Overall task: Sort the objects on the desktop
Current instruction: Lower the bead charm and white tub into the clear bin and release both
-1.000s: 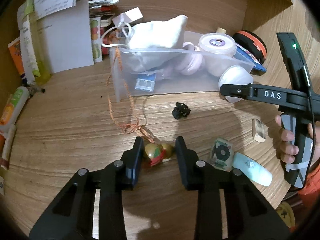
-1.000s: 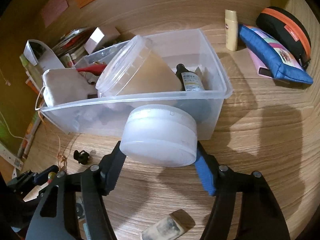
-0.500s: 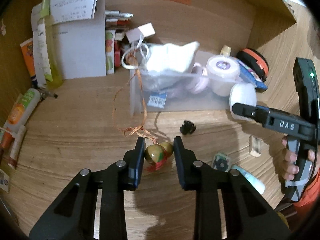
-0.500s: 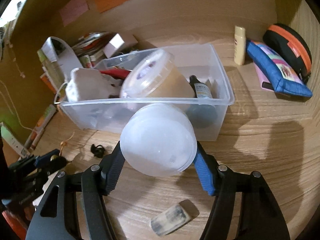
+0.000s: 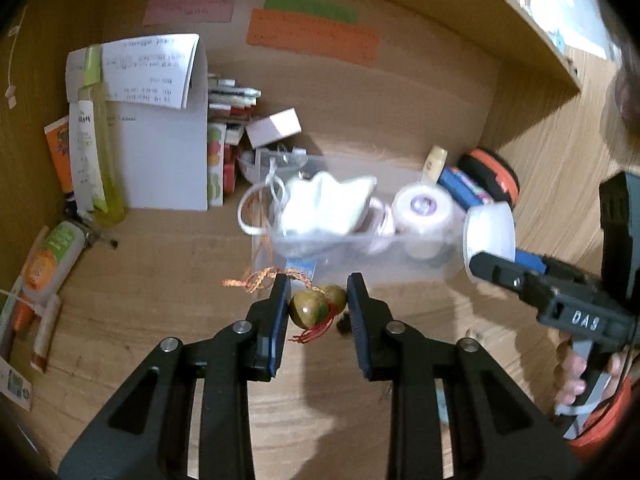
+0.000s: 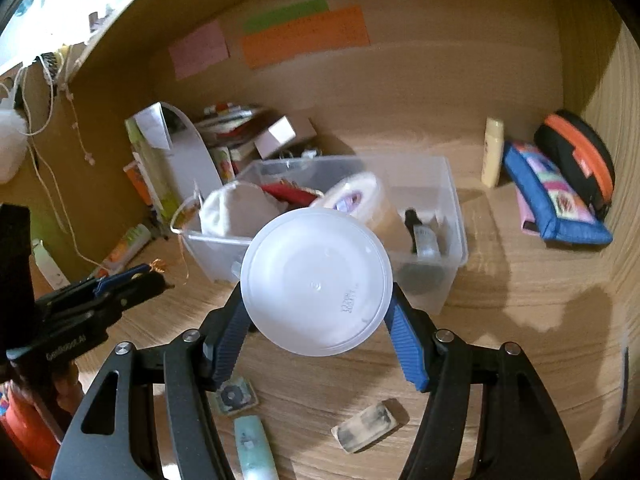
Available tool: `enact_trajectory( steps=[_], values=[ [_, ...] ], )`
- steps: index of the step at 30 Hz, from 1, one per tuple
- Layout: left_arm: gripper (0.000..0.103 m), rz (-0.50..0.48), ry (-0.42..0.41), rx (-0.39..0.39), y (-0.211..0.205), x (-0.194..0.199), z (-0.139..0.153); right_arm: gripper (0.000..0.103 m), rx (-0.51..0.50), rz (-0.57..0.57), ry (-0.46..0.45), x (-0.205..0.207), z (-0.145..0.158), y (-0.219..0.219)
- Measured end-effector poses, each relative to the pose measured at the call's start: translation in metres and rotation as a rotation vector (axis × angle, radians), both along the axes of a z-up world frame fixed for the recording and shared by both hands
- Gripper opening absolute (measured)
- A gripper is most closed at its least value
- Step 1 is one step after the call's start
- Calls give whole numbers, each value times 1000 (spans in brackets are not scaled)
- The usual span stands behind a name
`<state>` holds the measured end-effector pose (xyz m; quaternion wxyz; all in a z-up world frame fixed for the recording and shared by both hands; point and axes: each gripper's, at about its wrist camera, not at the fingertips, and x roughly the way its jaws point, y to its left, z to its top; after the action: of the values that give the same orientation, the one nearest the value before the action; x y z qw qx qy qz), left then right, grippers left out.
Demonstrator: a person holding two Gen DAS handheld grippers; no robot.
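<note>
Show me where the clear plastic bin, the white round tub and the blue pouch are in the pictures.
clear plastic bin (image 6: pixel 456 216): right wrist view, bare right wall.
white round tub (image 6: pixel 316 280): right wrist view, middle of its flat bottom.
blue pouch (image 6: pixel 560 216): right wrist view, middle of its front face.

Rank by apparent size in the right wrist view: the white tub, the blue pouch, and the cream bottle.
1. white tub, though it is held nearest the camera, so the lead is unsure
2. blue pouch
3. cream bottle

- One clear plastic storage bin (image 6: pixel 448 184) at centre.
- Two round white plastic tubs: one lidded tub (image 6: pixel 356 196) in the bin, one (image 6: pixel 316 280) nearer.
- Three coloured paper notes on the far wall: pink (image 6: pixel 198 50), green (image 6: pixel 286 14), orange (image 6: pixel 306 36).
- Two zipped pouches far right: blue (image 6: pixel 556 200), black-and-orange (image 6: pixel 576 152).
</note>
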<state>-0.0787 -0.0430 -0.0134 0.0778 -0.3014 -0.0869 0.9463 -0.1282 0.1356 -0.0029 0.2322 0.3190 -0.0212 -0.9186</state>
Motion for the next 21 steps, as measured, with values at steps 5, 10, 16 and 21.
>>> enact_trajectory(
  steps=[5,10,16,21],
  values=[
    [29,21,41,0,-9,-8,19,62,-12,-4,23,-3,10,5],
    [29,34,85,25,-21,-14,41,62,-27,-21,38,-11,18,13],
    [29,43,134,48,-29,-30,69,62,-39,-47,53,-25,25,22],
    [29,36,172,40,-28,-47,85,62,-30,-74,65,-38,30,30]
  ],
)
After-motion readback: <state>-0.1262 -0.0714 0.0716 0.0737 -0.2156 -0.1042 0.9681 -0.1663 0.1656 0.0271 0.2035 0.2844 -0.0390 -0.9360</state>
